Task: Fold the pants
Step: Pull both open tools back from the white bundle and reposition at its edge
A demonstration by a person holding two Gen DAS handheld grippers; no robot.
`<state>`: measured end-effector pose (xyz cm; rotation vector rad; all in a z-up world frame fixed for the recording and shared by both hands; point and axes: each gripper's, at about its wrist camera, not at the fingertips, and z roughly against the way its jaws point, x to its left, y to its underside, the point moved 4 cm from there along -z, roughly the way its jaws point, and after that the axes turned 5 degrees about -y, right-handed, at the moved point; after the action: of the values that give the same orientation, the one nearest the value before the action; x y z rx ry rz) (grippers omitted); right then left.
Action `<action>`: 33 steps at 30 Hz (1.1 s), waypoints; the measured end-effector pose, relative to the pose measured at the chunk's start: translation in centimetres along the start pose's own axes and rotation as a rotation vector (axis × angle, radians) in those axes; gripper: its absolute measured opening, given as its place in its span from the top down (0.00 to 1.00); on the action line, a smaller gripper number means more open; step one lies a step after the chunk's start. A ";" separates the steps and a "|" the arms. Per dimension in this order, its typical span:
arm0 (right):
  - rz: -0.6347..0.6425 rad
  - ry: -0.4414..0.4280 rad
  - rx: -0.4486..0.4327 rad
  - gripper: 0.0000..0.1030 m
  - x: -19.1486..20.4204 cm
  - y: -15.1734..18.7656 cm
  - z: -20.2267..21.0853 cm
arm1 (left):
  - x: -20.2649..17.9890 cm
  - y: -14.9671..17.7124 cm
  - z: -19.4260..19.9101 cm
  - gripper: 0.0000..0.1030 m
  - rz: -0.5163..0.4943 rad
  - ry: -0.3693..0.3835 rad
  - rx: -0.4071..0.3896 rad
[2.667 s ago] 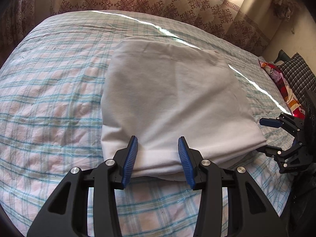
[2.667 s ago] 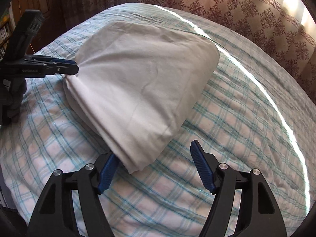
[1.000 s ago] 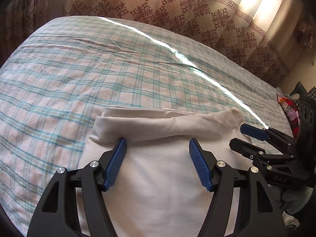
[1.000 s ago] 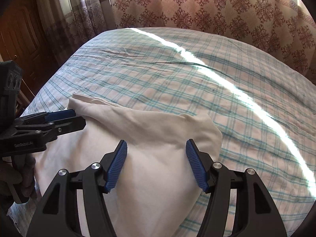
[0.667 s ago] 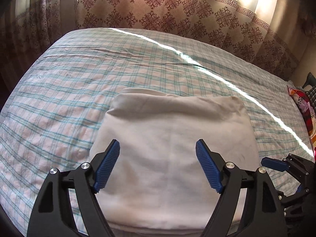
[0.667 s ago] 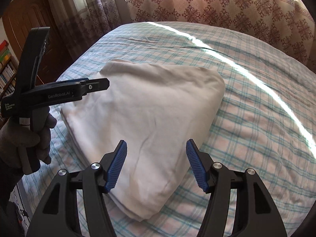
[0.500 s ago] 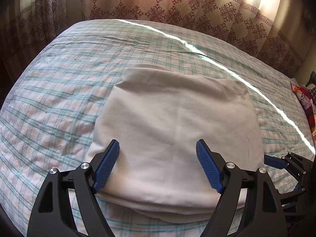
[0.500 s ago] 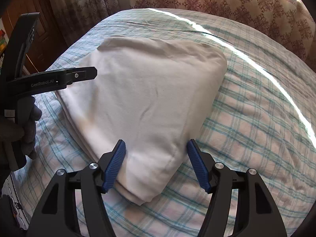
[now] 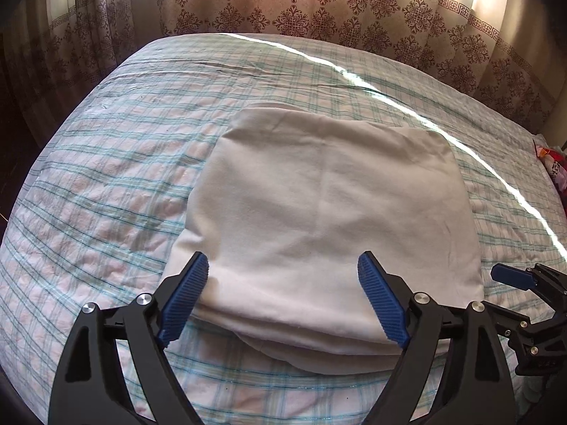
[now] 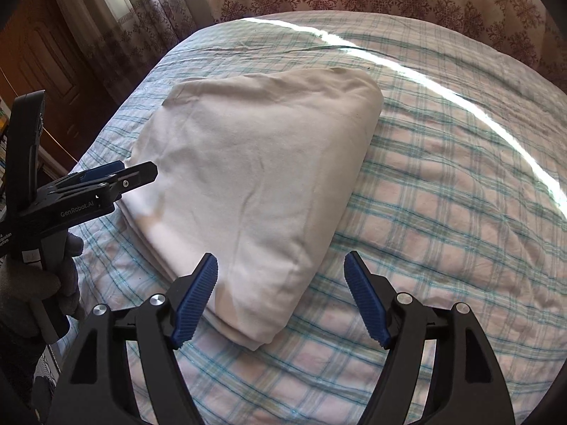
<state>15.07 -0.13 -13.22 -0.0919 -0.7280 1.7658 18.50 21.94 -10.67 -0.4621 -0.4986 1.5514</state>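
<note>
Both jaws have just been opening, the left hand-held gripper (image 9: 283,297) and right hand-held gripper (image 10: 280,294) now spread and empty, letting go of the white pants (image 9: 329,219), folded square on the bed (image 9: 106,184) — fold looks finished.

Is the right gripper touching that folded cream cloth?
Cannot tell. In the right wrist view the right gripper stands open around the folded cream pants' near corner; neither contact nor gap shows plainly.
</note>
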 end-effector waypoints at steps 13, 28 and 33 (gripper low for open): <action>0.122 0.082 -0.126 0.17 1.9 1.0 4.8 | -3.2 1.6 7.0 0.03 0.009 -0.180 -0.044; 0.139 0.117 -0.178 0.17 2.3 2.0 7.1 | -4.1 2.8 9.8 0.03 0.057 -0.239 -0.043; 0.149 0.123 -0.184 0.17 2.6 2.2 7.5 | -4.0 3.2 9.7 0.02 0.038 -0.262 -0.033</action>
<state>9.22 -1.33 -7.59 -0.3841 -0.8093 1.8123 10.50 17.52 -4.64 -0.2955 -0.7210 1.6518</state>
